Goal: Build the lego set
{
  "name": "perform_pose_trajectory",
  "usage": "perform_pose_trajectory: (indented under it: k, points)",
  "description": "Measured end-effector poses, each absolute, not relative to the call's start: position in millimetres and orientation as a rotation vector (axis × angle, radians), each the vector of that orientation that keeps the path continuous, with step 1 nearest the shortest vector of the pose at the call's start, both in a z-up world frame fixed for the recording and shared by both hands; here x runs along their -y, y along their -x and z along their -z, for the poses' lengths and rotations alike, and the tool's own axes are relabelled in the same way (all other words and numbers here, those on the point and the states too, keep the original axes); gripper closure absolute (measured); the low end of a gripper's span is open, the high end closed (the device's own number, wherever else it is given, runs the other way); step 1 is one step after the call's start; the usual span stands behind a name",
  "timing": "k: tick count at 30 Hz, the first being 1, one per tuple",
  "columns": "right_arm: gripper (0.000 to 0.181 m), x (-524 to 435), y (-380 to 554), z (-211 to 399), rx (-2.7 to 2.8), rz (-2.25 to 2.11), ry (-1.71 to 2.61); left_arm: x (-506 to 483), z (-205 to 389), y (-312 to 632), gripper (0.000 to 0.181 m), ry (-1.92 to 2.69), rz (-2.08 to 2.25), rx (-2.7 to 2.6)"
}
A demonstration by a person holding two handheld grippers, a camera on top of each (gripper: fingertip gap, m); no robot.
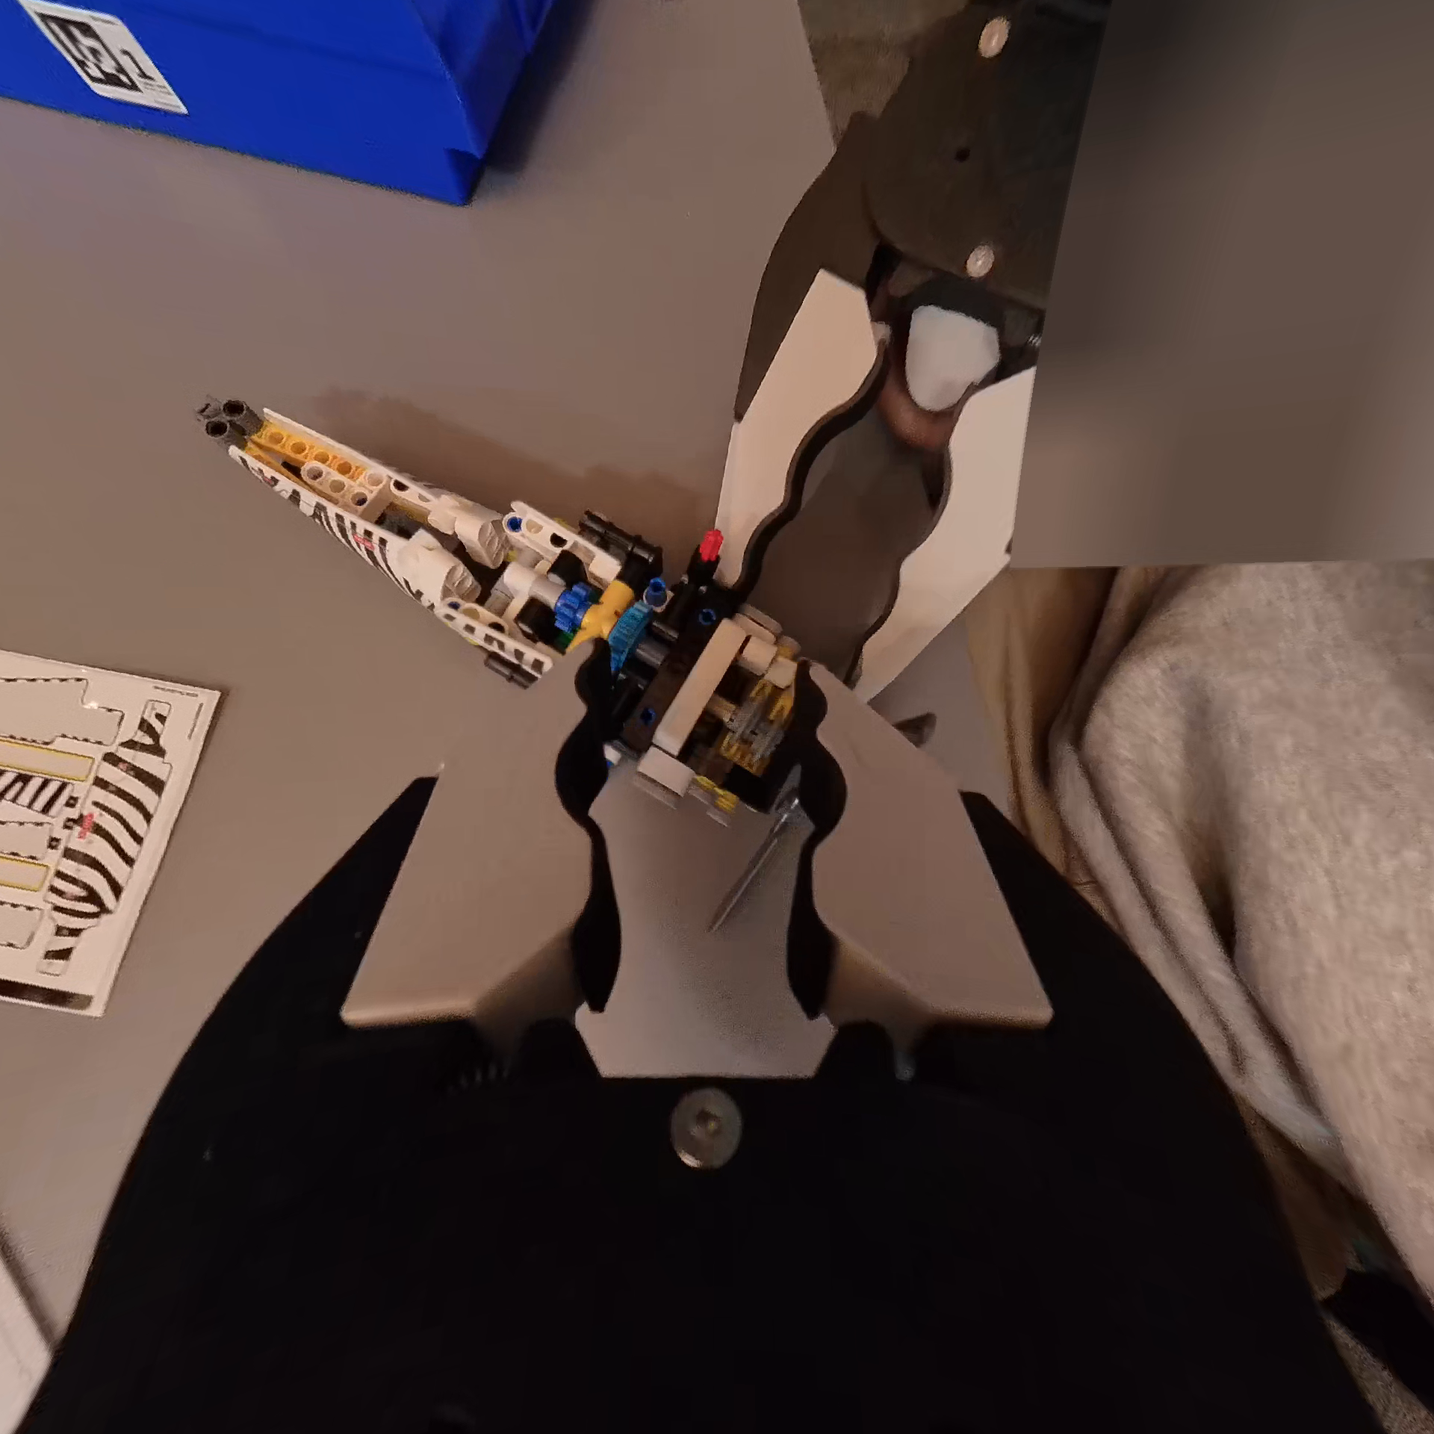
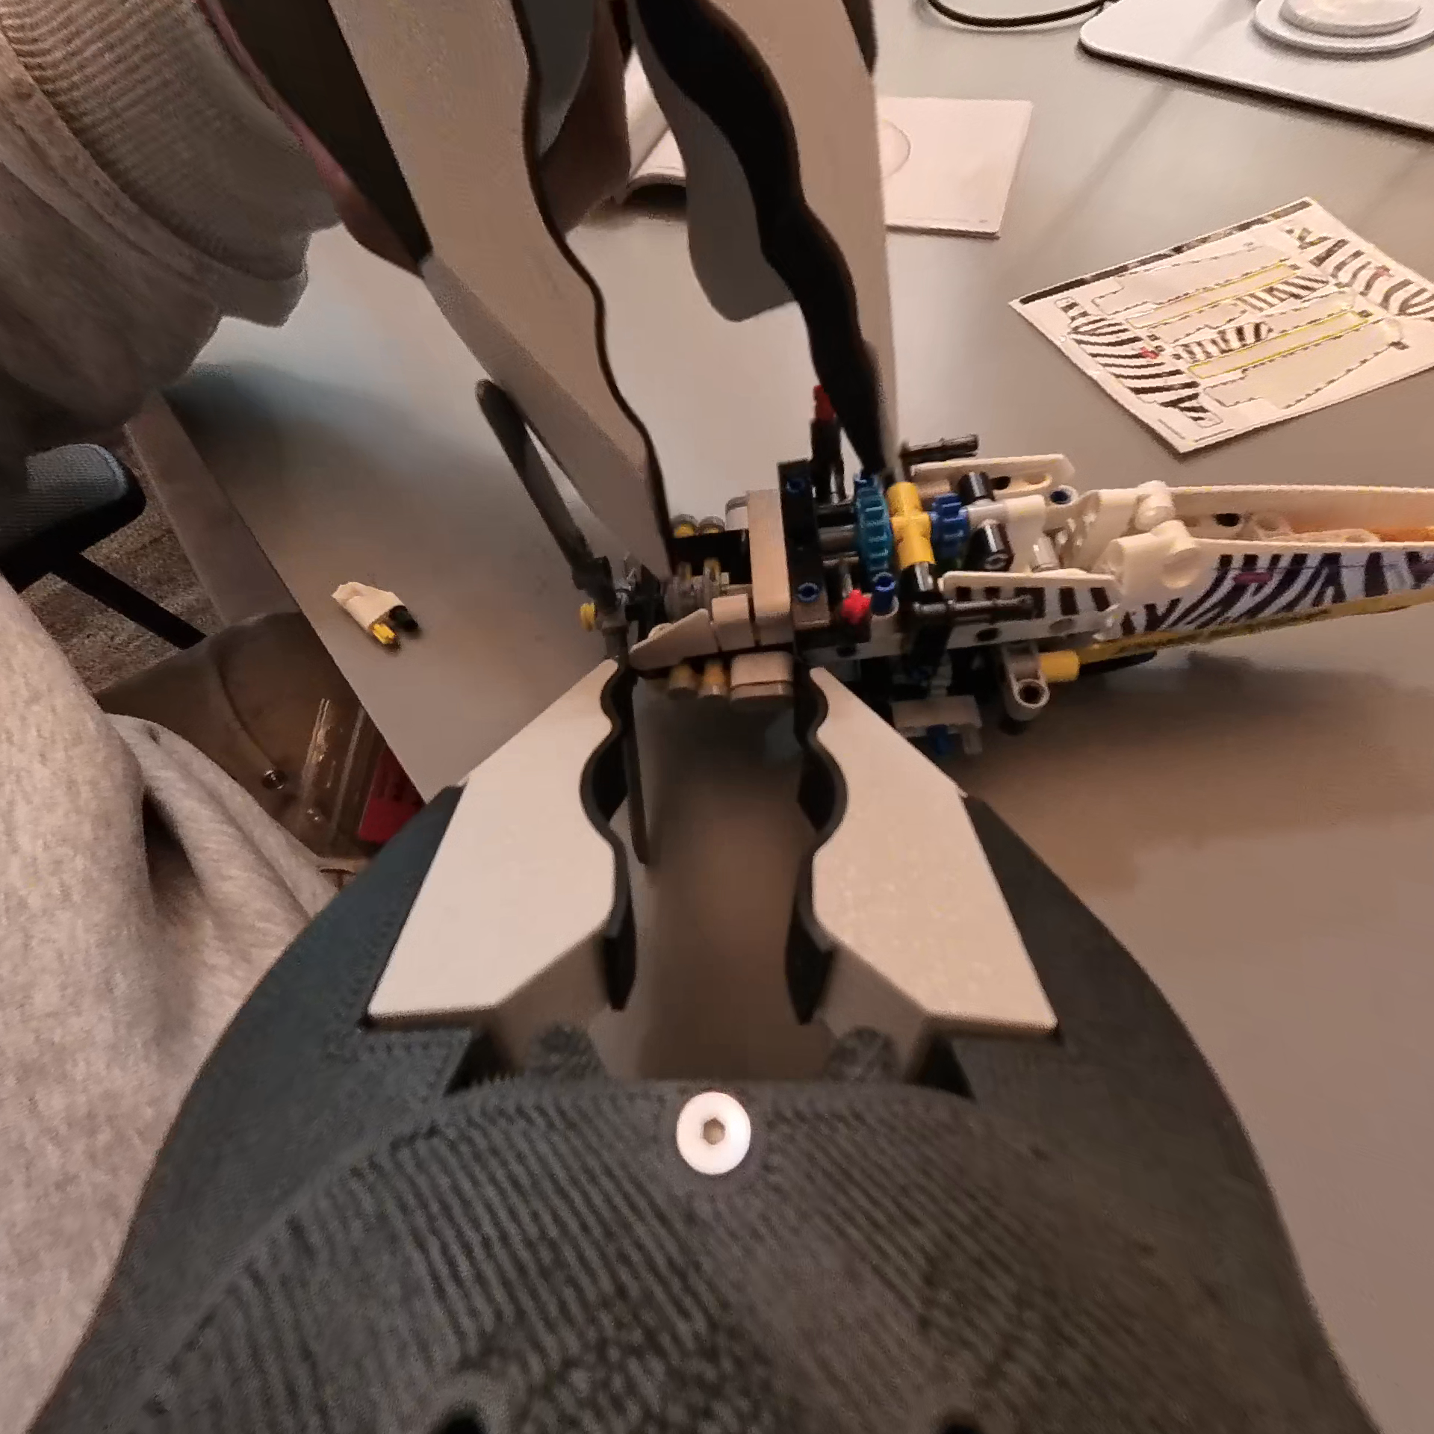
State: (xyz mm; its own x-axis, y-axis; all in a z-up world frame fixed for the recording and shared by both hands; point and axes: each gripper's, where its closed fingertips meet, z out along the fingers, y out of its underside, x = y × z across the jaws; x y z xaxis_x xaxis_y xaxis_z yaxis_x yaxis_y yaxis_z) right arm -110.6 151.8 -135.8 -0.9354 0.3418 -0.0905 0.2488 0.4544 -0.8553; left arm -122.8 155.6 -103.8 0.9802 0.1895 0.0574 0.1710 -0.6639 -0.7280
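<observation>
1. Being held at its nose end by both grippers, the lego model point(image 2: 892, 574) is lying on the grey table point(image 2: 1164, 931), close to the near edge, with its long zebra-striped tail point(image 1: 341, 504) pointing away over the table.
2. The left gripper point(image 1: 691, 722) is being pressed on the front block of the model from two sides; its jaws are pinching the black and white bricks there, probably so that the body is not sliding.
3. The right gripper point(image 2: 718, 683) is being kept just under the nose, with its jaws partly spread around the grey and yellow pieces; whether they are really clamping the model cannot be told.
4. A thin dark blade point(image 2: 543, 481), which seems to be a propeller, is sitting at the nose tip, beside the right gripper's left finger; it is judged that this part is being fitted or adjusted.
5. A small loose piece point(image 2: 376, 613), white with yellow and black, is lying on the table near the edge, perhaps waiting for a later step.
6. The sticker sheet point(image 2: 1257, 326) with zebra stripes is lying well apart from the model, and a blue box point(image 1: 310, 85) is standing farther back.
</observation>
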Motion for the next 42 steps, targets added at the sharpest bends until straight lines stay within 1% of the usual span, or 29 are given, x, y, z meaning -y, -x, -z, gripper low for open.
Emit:
perform_pose_trajectory:
  k: [5, 7, 10, 12, 17, 19, 22, 24, 29, 31, 34, 42]
  points:
    - [0.140, -155.1, 111.3, 134.1, 2.581, -1.542, 0.539, -143.6, 83.5, 126.5, 0.133, 2.102, 0.002, 0.365]
    - [0.136, -156.5, 111.0, 132.8, 2.576, -1.555, 0.527, -136.2, 78.4, 131.2, 0.132, 2.006, 0.017, 0.436]
    - [0.129, -158.8, 110.3, 131.3, 2.559, -1.572, 0.510, -126.6, 79.8, 135.2, 0.131, 1.877, 0.095, 0.549]
    - [0.128, -161.8, 111.1, 129.3, 2.532, -1.563, 0.485, -122.8, 87.1, 134.2, 0.131, 1.832, 0.154, 0.605]
    - [0.131, -167.1, 114.7, 121.2, 2.464, -1.548, 0.405, -128.1, 118.0, 118.7, 0.131, 1.904, 0.271, 0.649]
    - [0.129, -166.8, 116.7, 121.2, 2.446, -1.552, 0.375, -133.0, 125.0, 114.6, 0.131, 1.930, 0.290, 0.647]
    - [0.128, -166.2, 117.0, 122.1, 2.454, -1.549, 0.367, -139.4, 128.9, 110.9, 0.132, 1.930, 0.335, 0.645]
    - [0.128, -166.1, 116.8, 122.8, 2.459, -1.545, 0.364, -142.0, 131.6, 109.4, 0.136, 1.922, 0.359, 0.647]
    - [0.135, -165.0, 115.2, 125.1, 2.502, -1.554, 0.371, -144.0, 135.9, 106.3, 0.139, 1.929, 0.378, 0.653]
    - [0.137, -164.4, 114.6, 126.1, 2.526, -1.560, 0.378, -144.1, 138.4, 105.8, 0.144, 1.943, 0.375, 0.661]
    - [0.142, -163.8, 114.2, 127.9, 2.547, -1.556, 0.383, -144.4, 139.6, 105.7, 0.145, 1.951, 0.367, 0.667]
    - [0.142, -163.2, 115.2, 128.5, 2.539, -1.533, 0.379, -144.8, 140.9, 104.9, 0.146, 1.959, 0.365, 0.671]
